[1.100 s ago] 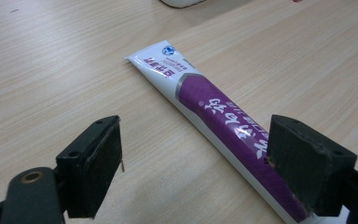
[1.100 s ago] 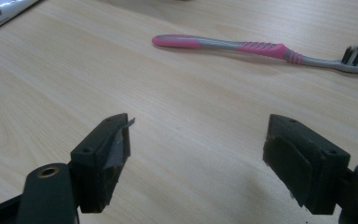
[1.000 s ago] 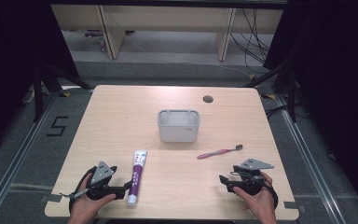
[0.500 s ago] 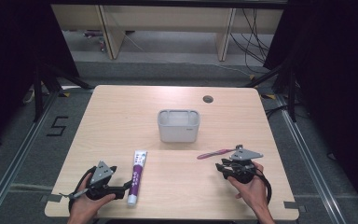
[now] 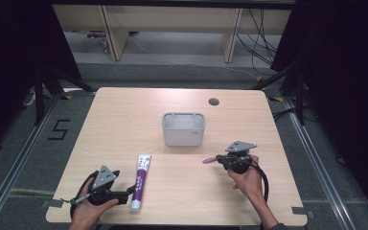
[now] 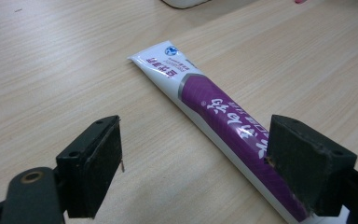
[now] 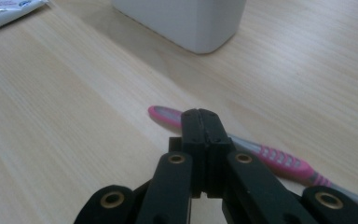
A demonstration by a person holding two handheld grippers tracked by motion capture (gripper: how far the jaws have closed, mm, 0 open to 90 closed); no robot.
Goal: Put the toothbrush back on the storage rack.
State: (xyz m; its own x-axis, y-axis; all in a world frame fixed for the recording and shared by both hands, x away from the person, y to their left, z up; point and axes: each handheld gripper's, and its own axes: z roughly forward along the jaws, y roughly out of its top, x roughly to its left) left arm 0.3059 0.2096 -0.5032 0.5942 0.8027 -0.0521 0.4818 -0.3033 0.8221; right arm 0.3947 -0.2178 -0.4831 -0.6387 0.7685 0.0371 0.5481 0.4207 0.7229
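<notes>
A purple and white toothpaste tube [image 5: 141, 181] lies at the front left of the table. My left gripper [image 5: 127, 192] rests beside it, open. In the left gripper view the tube [image 6: 214, 105] runs between the jaws, close to the right pad [image 6: 303, 163]. A pink and grey toothbrush [image 5: 209, 160] lies right of centre. My right gripper [image 5: 221, 161] sits over its handle; its jaws have just been closing and are shut. In the right gripper view the tips [image 7: 200, 115] meet with nothing between them, and the toothbrush [image 7: 279, 161] passes behind and below.
A white open-topped holder [image 5: 183, 129] stands mid-table, and it rises just beyond the toothbrush in the right gripper view [image 7: 191, 23]. A round cable hole [image 5: 213, 101] is at the back right. The table's front edge [image 5: 182, 224] is near both hands.
My right hand has moved left and a little away from the front edge, onto the toothbrush handle, and its jaws have closed. The left hand and the toothpaste have not moved.
</notes>
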